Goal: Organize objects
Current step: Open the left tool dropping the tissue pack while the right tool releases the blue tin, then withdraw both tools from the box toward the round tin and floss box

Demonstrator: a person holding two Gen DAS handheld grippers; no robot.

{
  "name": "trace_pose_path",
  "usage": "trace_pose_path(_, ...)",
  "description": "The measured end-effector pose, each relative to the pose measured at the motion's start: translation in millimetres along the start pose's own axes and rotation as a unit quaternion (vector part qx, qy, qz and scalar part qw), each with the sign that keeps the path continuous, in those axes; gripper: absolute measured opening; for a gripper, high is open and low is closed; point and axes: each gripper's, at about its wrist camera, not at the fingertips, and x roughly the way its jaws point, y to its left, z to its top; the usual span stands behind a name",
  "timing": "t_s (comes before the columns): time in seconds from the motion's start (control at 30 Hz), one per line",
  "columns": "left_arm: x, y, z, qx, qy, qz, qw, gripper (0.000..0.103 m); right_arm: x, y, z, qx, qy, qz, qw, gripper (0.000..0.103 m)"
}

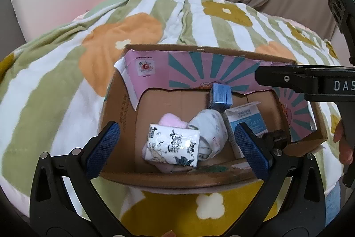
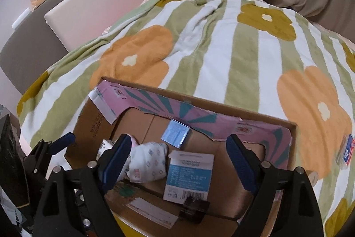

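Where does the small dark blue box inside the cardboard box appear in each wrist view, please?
Left wrist view: the small dark blue box stands right of centre, against the far pink flap.
Right wrist view: it sits at centre, below that flap.
Shared landmark: the white and blue carton just nearer the camera.
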Motion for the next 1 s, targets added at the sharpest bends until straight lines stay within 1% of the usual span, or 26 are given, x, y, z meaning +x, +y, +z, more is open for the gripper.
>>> trace_pose_path(0.2,-11,-1,1,-0.004,-0.001,-0.003,1.0000,0.103,-7,-2,-7,0.000,-0.001,0.002,1.000,0.085)
trace_pose_path(0.33,-17,-10,5,0.001,0.005,0.004,1.0000,0.103,-14,-5,-13,-0.004,-0.003,0.000,1.000,0.085)
trace_pose_path(0.47,-28,-23,14,0.011,-0.001,-0.010,0.9999,0.103,-27,-11,-19,-0.010,-0.013,-0.012,1.000,0.085)
trace_pose_path(0.7,-44,-58,28,0.012,-0.017,-0.039,0.9990,0.103,-62,-34,-22,0.006,-0.030,-0.005,1.000,0.085)
trace_pose_path(0.83,-47,-88,31,0.024,-0.022,-0.049,0.9983,0.103,-86,-52,-26,0.015,-0.044,-0.005,0.999,0.085)
trace_pose_path(0.93,-51,-111,35,0.032,-0.025,-0.065,0.9970,0.103,-102,-67,-31,0.024,-0.053,-0.009,0.998,0.086)
trace_pose_path(0.97,-52,-119,35,0.037,-0.027,-0.068,0.9966,0.103,-108,-75,-33,0.027,-0.056,-0.009,0.998,0.089)
trace_pose_path(1.0,-53,-127,36,0.041,-0.028,-0.070,0.9963,0.103,-112,-79,-34,0.030,-0.058,-0.009,0.998,0.095)
